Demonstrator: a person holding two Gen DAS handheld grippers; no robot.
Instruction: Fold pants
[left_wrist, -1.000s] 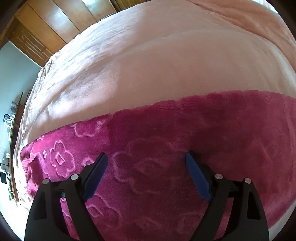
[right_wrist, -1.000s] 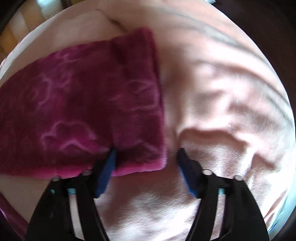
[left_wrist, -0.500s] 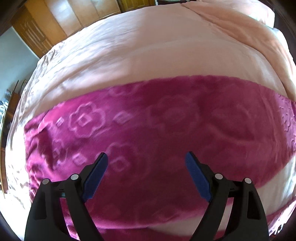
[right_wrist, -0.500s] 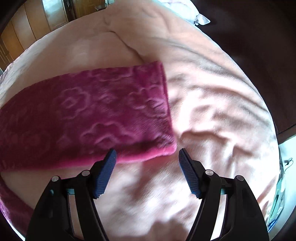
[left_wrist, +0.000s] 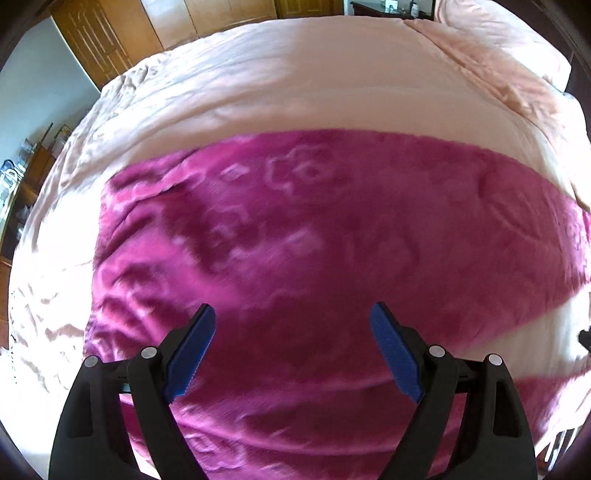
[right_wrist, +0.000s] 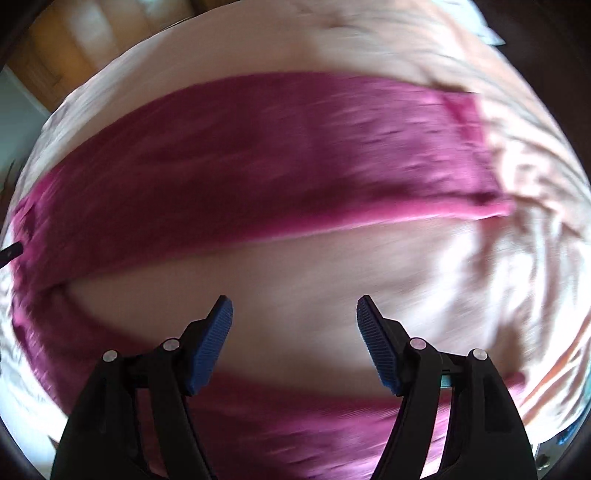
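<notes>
Magenta fleece pants (left_wrist: 332, 236) with an embossed flower pattern lie spread flat on a pale pink bed. The left wrist view takes in the waist end at left and both legs running off to the right. My left gripper (left_wrist: 291, 347) hovers open above the upper part of the pants, nothing between its blue pads. In the blurred right wrist view one leg (right_wrist: 258, 158) crosses the upper half and the other leg (right_wrist: 314, 417) crosses the bottom. My right gripper (right_wrist: 293, 336) hangs open over the bare bedding between the two legs, holding nothing.
The pink bedspread (left_wrist: 295, 85) surrounds the pants on all sides, rumpled at left and right. Wooden wardrobe doors (left_wrist: 122, 40) stand beyond the far edge of the bed. A shelf with small items (left_wrist: 14, 177) sits at far left. A pillow (left_wrist: 509, 48) lies far right.
Both grippers pulled back and rose, so more of the pants and bed shows. The left view now takes in the waist end; the right view has swung from the leg cuff to the gap between the legs.
</notes>
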